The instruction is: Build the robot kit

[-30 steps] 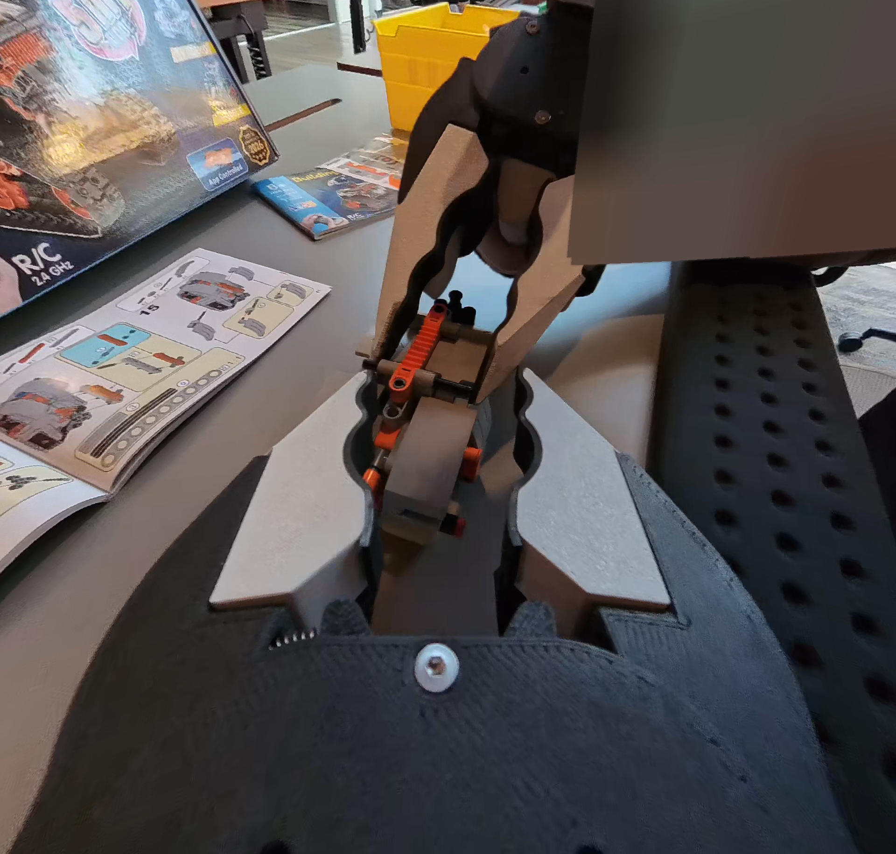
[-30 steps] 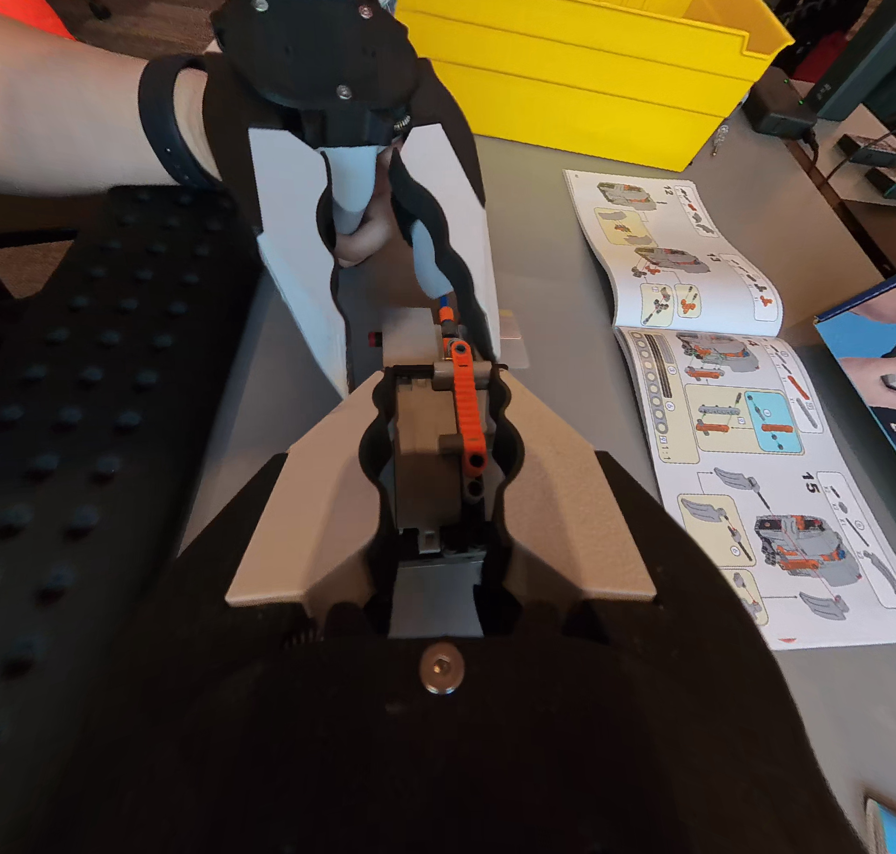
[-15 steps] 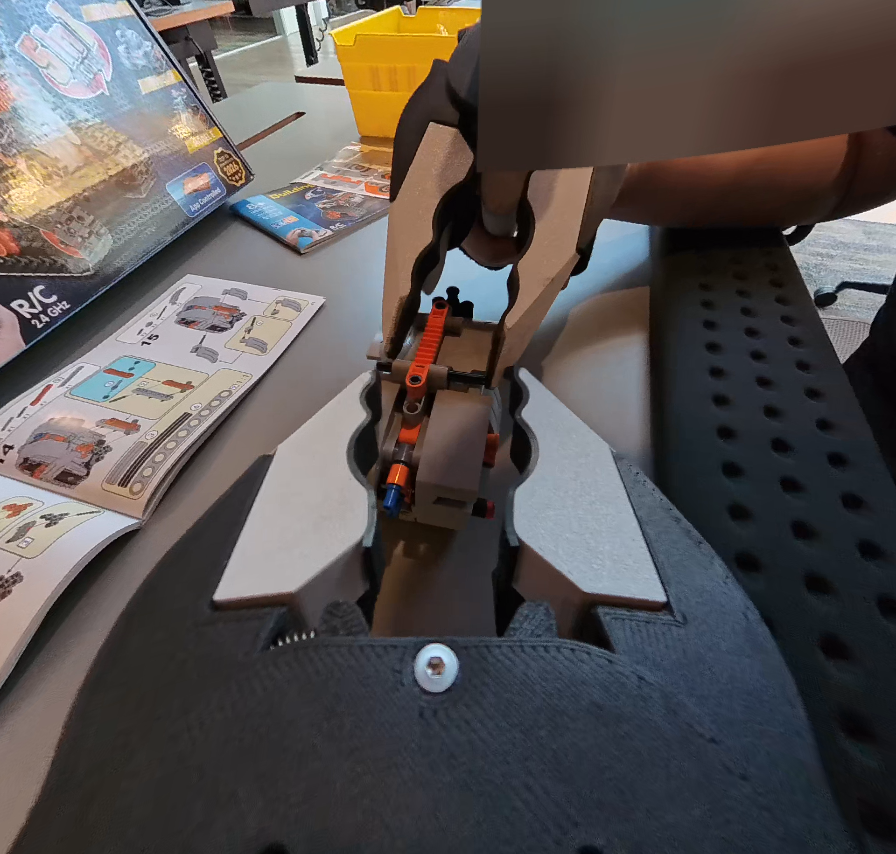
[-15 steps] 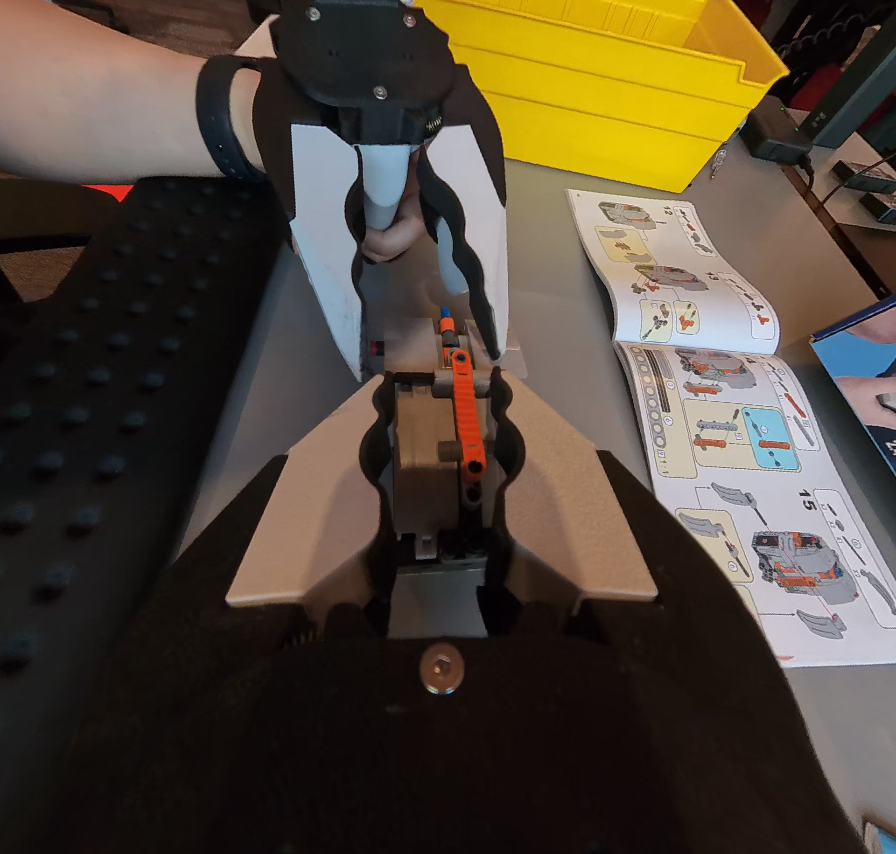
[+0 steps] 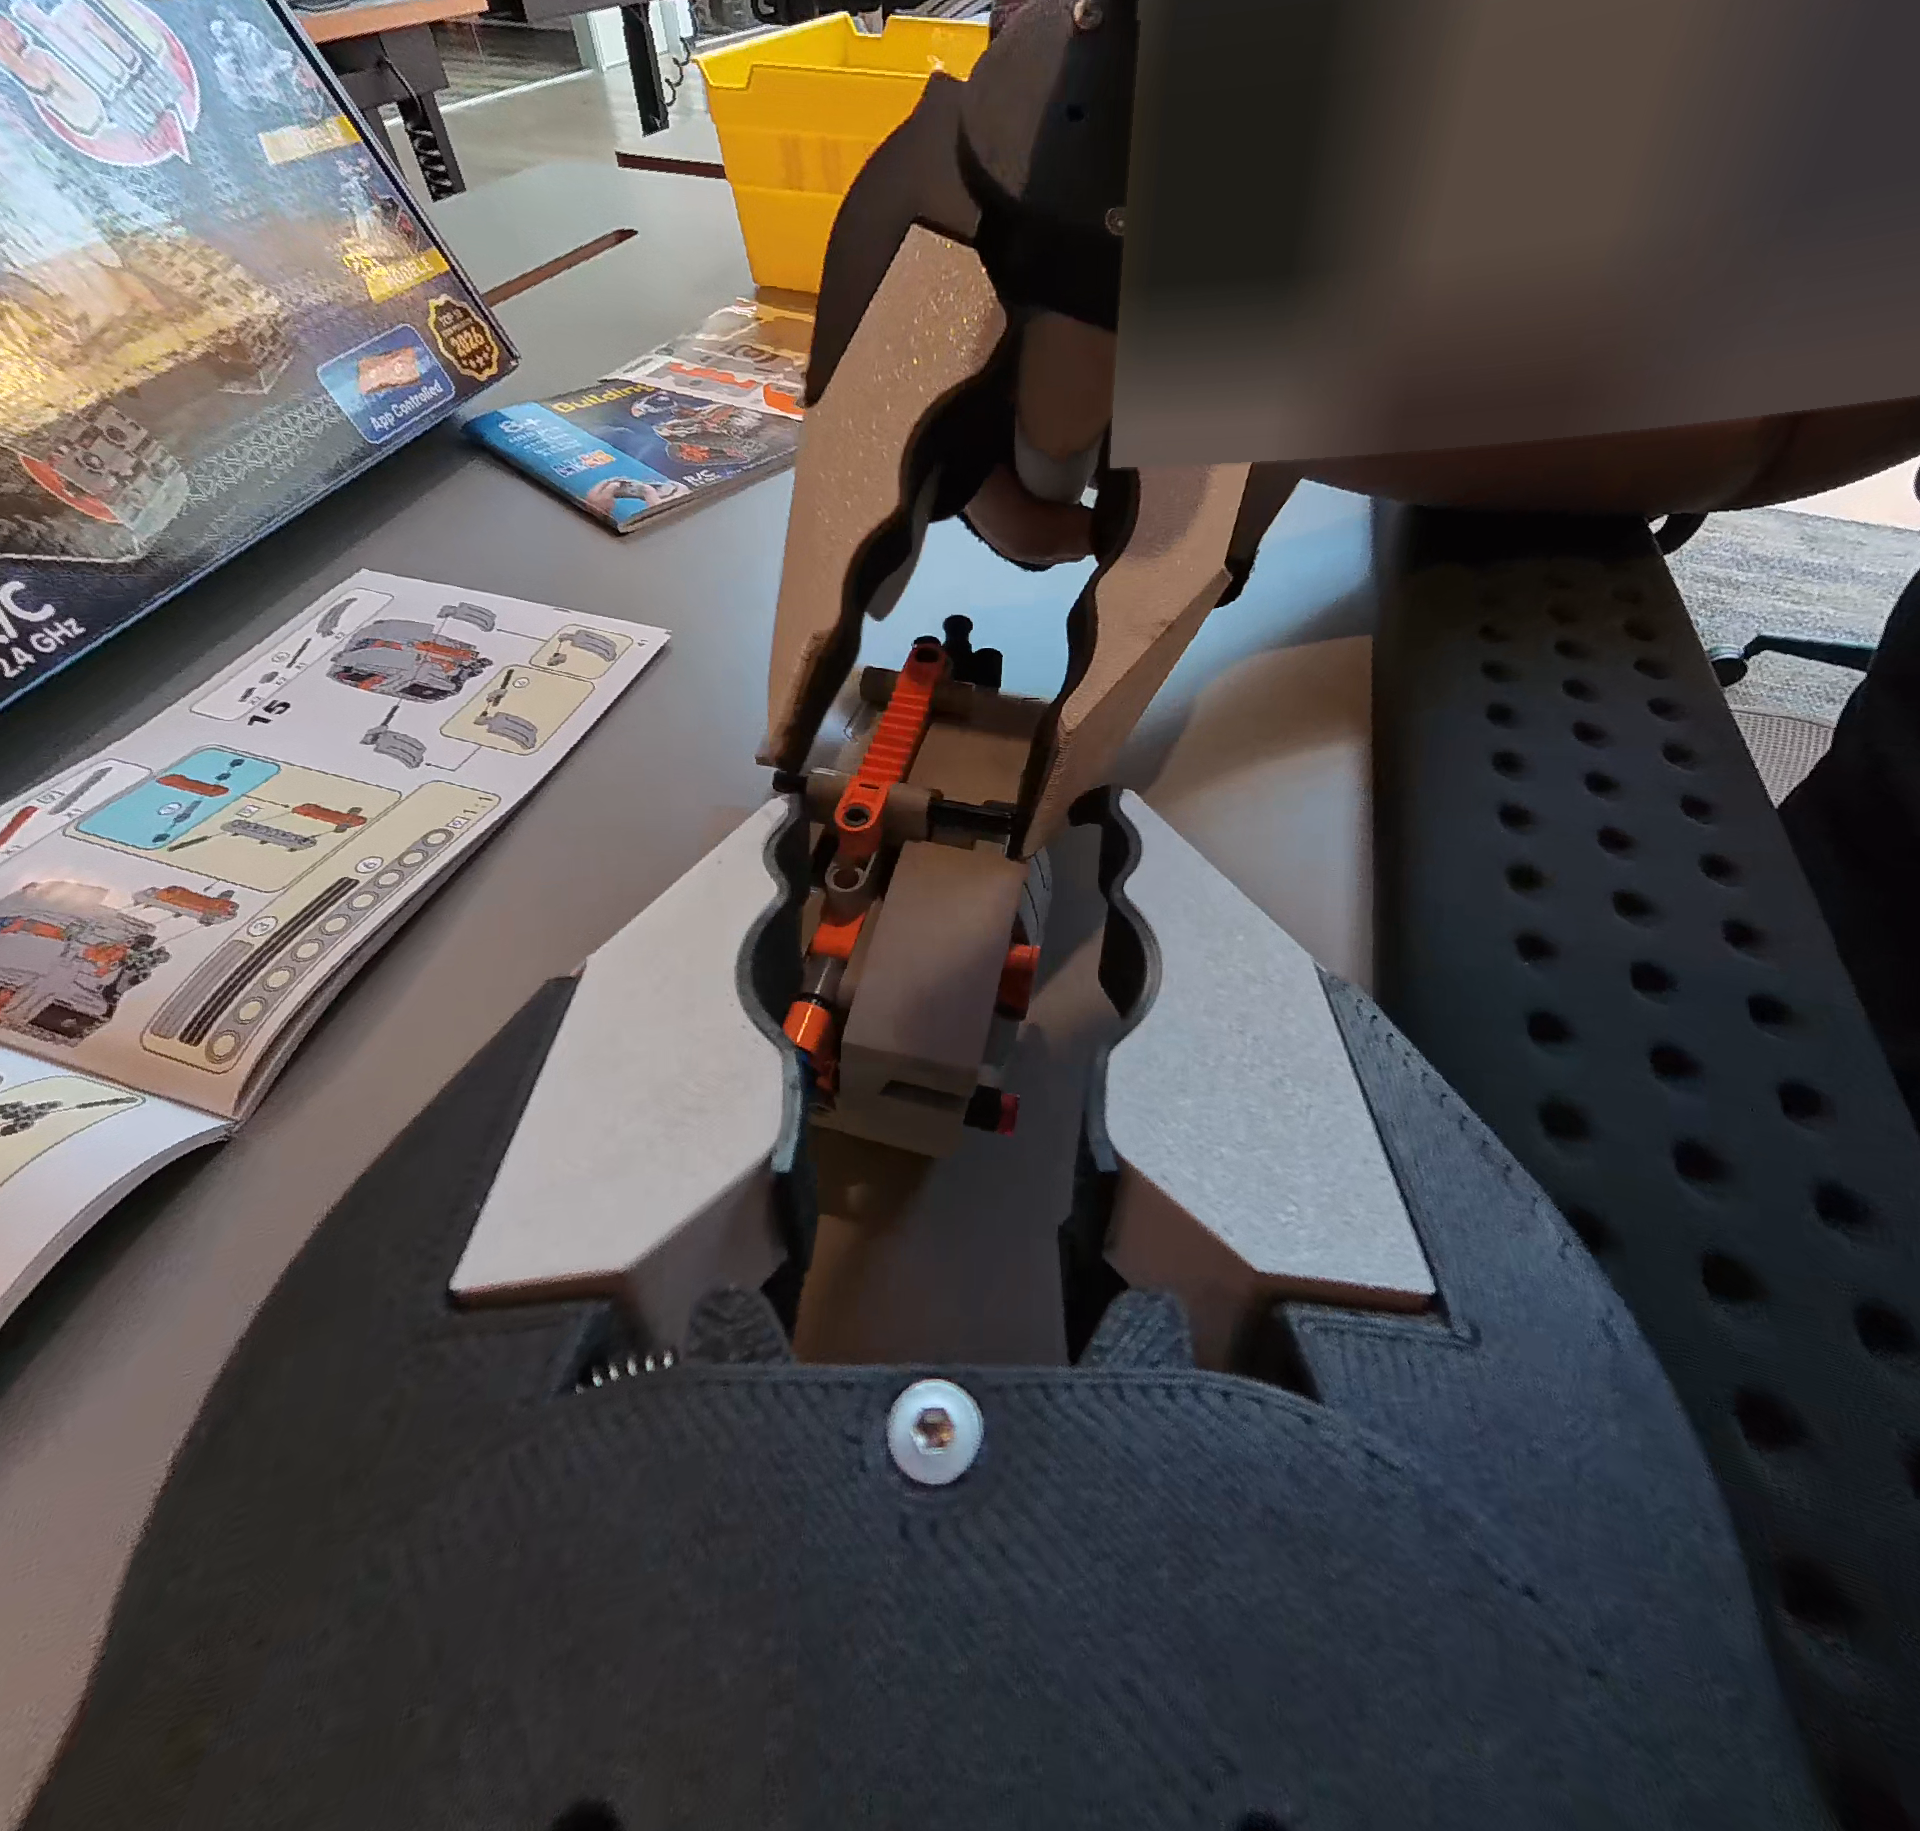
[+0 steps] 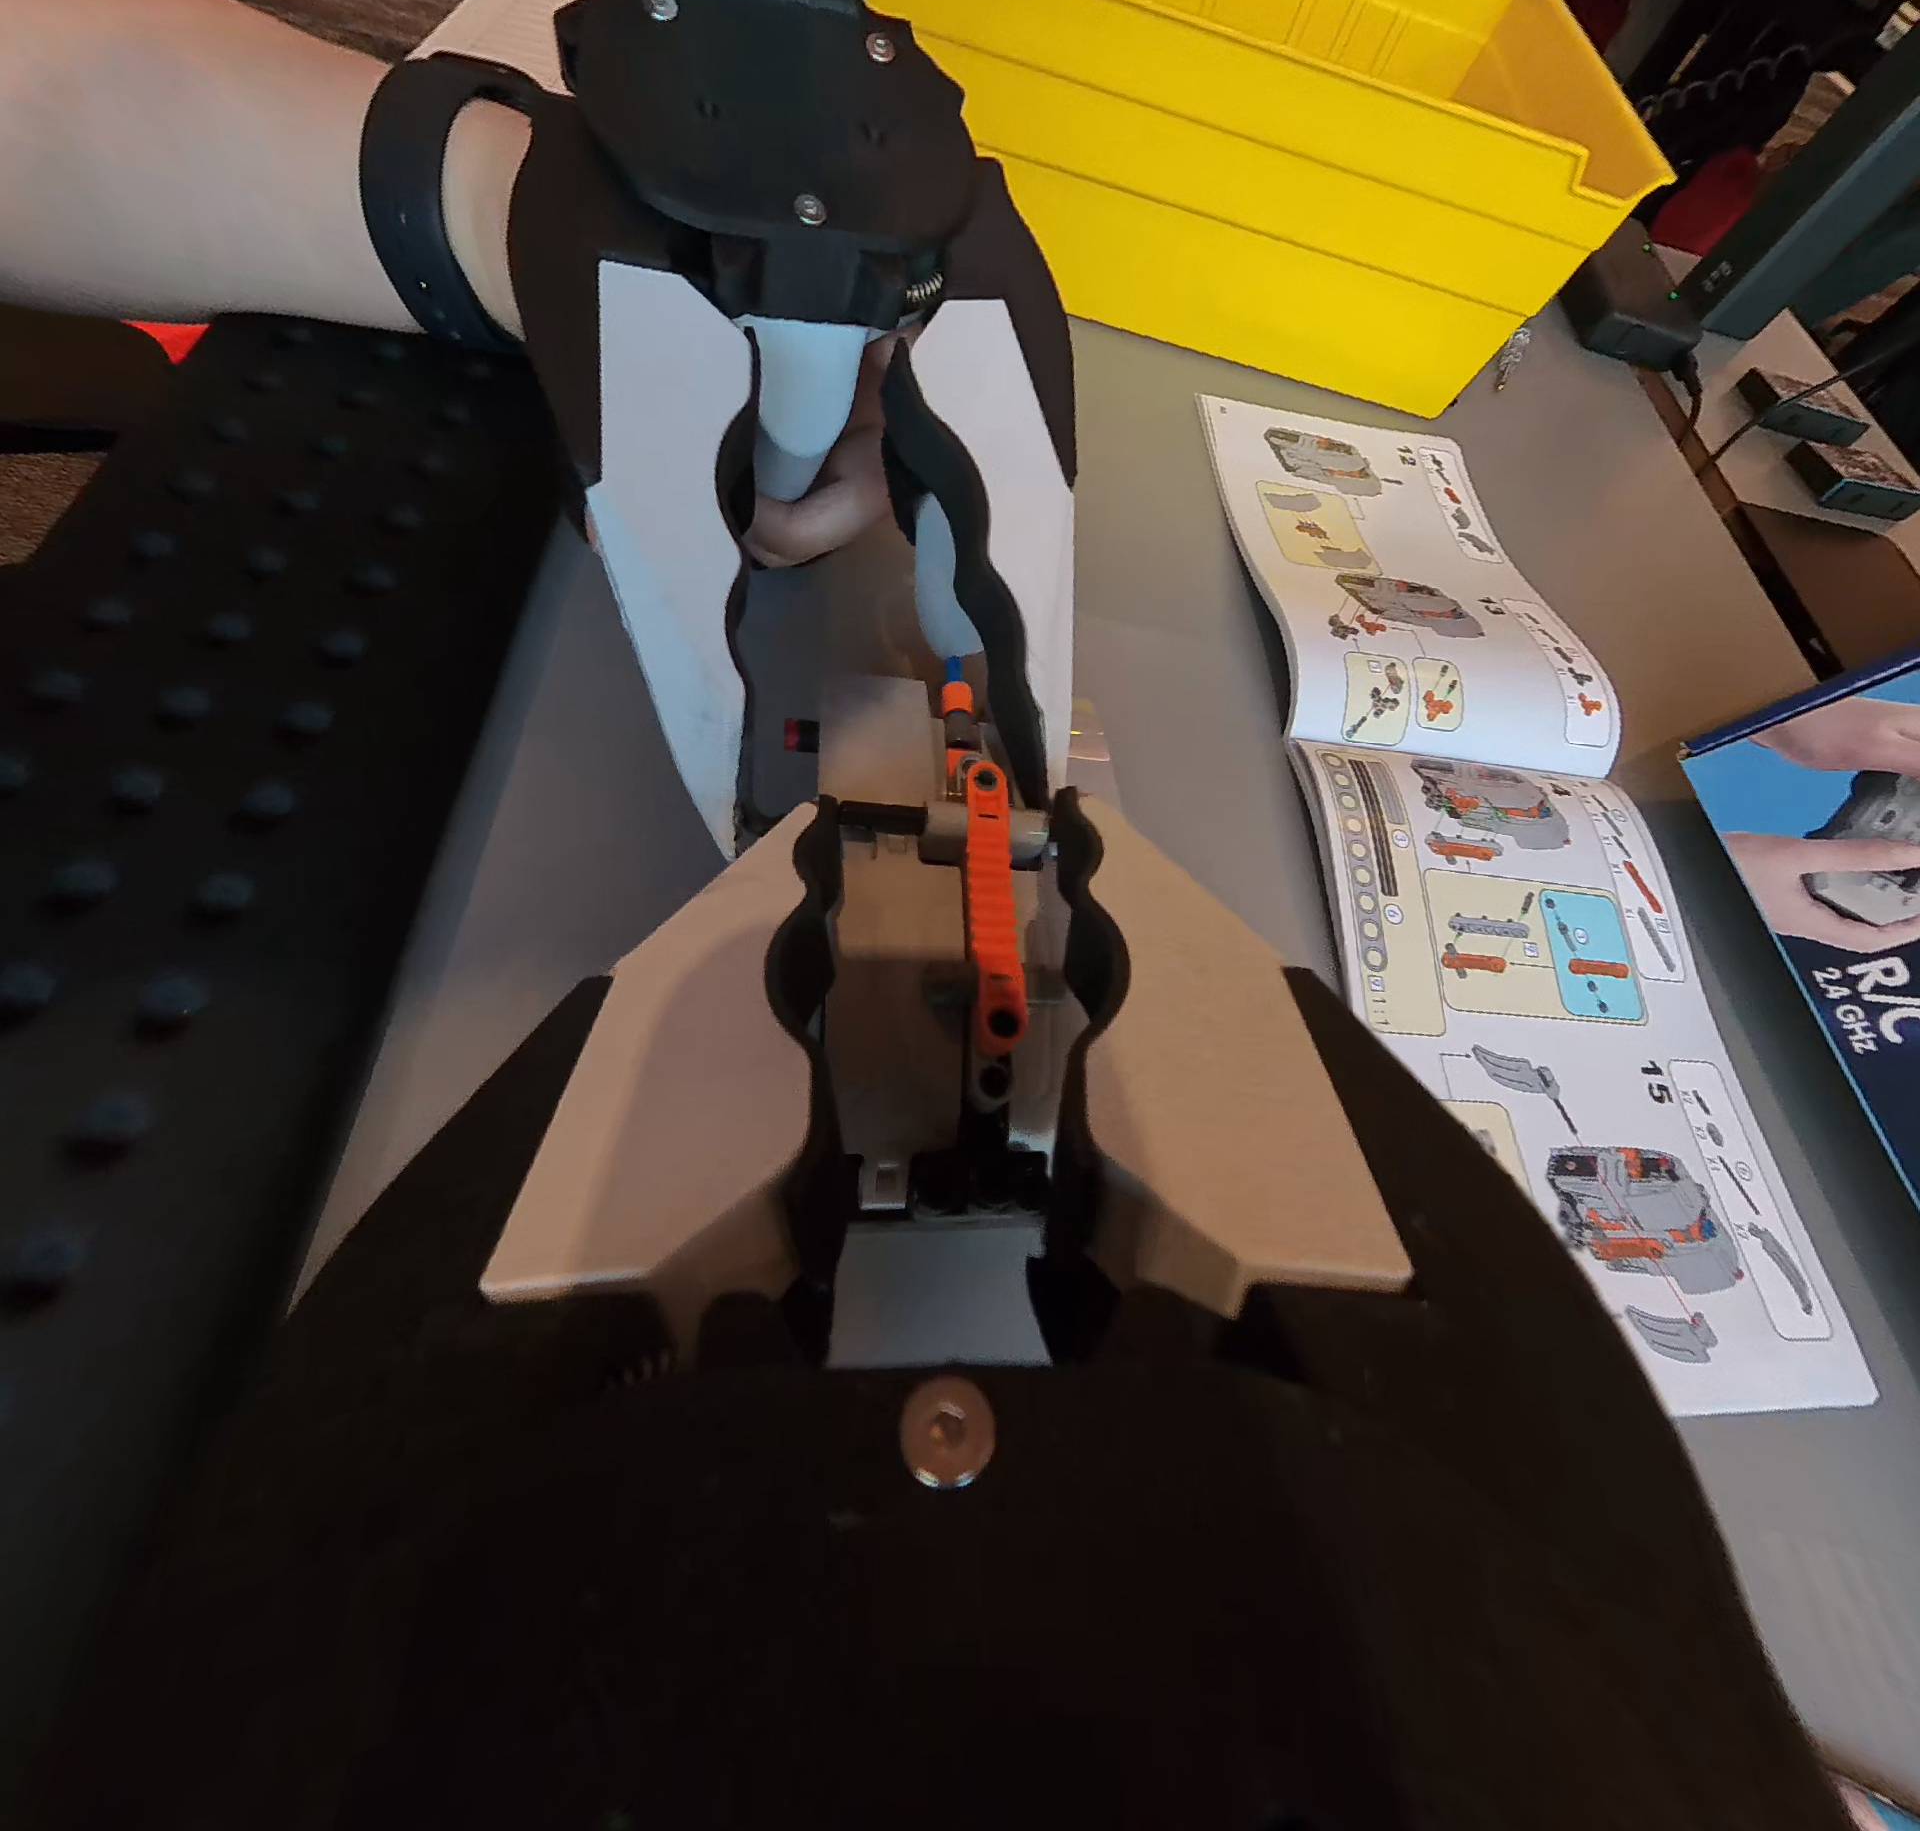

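Note:
A grey brick assembly (image 5: 925, 992) with an orange beam (image 5: 894, 732) on top is held above the grey table between both grippers. My left gripper (image 5: 945, 815) is closed around its near end, with a small gap on the right side. My right gripper (image 5: 914, 794) comes down from above and clamps the far end across a black axle. In the right wrist view my right gripper (image 6: 940, 810) is shut on the assembly (image 6: 894, 1002) and its orange beam (image 6: 992, 908). The left gripper (image 6: 894, 805) stands opposite, over the other end. A person's hands hold both.
An open instruction booklet (image 5: 312, 815) (image 6: 1507, 898) lies on the table (image 5: 582, 555). A yellow bin (image 5: 800, 140) (image 6: 1247, 150) stands behind. A large printed box (image 5: 156, 327) leans at the left, a second booklet (image 5: 644, 441) beside it. A black perforated panel (image 5: 1621, 898) (image 6: 208, 742) flanks the grippers. My two grippers' fingertips are within a few centimetres of each other.
Both grippers stay on the assembly. The right gripper has tilted steeper above it, the assembly has twisted slightly between the left fingers, and the left gripper looms closer in the right wrist view.

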Tool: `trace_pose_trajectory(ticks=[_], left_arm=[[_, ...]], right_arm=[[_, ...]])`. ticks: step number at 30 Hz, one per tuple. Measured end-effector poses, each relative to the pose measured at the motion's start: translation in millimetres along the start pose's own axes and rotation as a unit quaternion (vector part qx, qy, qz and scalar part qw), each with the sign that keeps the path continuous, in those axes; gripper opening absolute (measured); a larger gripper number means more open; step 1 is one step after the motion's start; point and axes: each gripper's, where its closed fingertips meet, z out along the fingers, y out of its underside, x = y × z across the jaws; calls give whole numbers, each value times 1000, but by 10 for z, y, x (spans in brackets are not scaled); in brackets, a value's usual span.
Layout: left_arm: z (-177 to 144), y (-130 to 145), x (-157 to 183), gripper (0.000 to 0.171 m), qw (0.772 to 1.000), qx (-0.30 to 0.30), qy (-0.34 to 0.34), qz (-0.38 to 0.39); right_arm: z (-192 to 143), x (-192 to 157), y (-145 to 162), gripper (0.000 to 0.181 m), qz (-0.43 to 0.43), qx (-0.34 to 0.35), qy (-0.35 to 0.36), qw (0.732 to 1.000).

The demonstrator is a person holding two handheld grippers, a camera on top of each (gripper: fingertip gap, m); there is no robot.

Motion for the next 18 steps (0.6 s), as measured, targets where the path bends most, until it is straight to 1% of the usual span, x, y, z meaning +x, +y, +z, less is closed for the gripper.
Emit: trace_pose_trajectory(ticks=[5, 9, 12, 18], left_arm=[[-2, -3, -3, 54, 1000, 1, 0, -8], [-2, -3, 1, 54, 1000, 2, 2, -13], [-1, -6, -5, 53, 1000, 3, 0, -23], [4, 3, -6, 51, 1000, -1, -16, -13]], right_arm=[[13, -2, 14, 39, 23, -1, -11, 1000], [18, -9, 17, 39, 11, -2, -7, 1000], [17, -7, 22, 39, 31, 3, -17, 999], [17, -10, 27, 38, 39, 15, -12, 999]])
